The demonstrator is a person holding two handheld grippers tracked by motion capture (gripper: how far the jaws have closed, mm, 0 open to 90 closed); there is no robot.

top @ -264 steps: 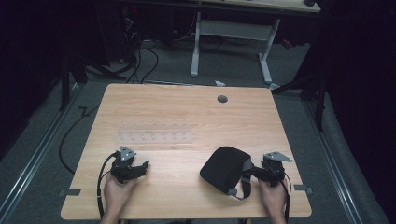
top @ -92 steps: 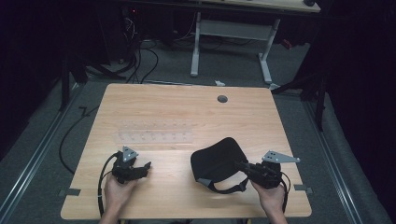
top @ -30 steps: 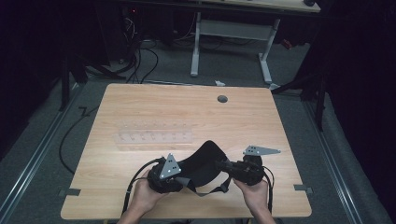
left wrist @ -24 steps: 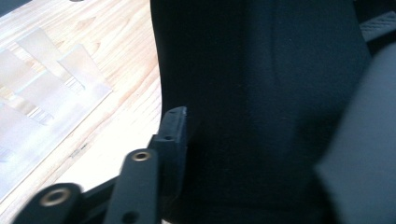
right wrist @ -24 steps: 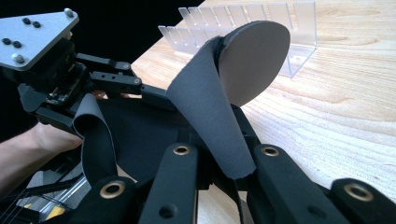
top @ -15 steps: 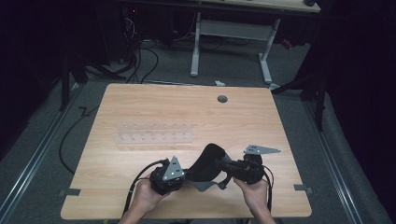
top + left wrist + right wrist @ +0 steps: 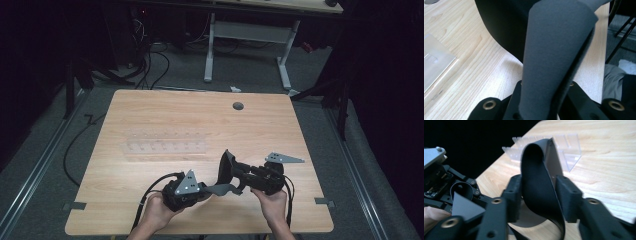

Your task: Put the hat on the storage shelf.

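the left tool [image 7: 204,189] is clamped tight on the grey strap [image 7: 554,62] of a black eye mask [image 7: 226,170], its jaws having just closed on the fabric. the right tool [image 7: 245,176] has been opening; its jaws stand apart with the mask's black body [image 7: 539,187] between them, the pads seemingly clear of it (hard to be sure). the mask hangs between both hands, raised over the near middle of the wooden surface [image 7: 165,120]. a clear plastic rack [image 7: 165,147] lies just beyond, left of the mask.

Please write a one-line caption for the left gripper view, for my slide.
Left gripper clamps a grey fabric strap of a black padded mask above the light wooden table.
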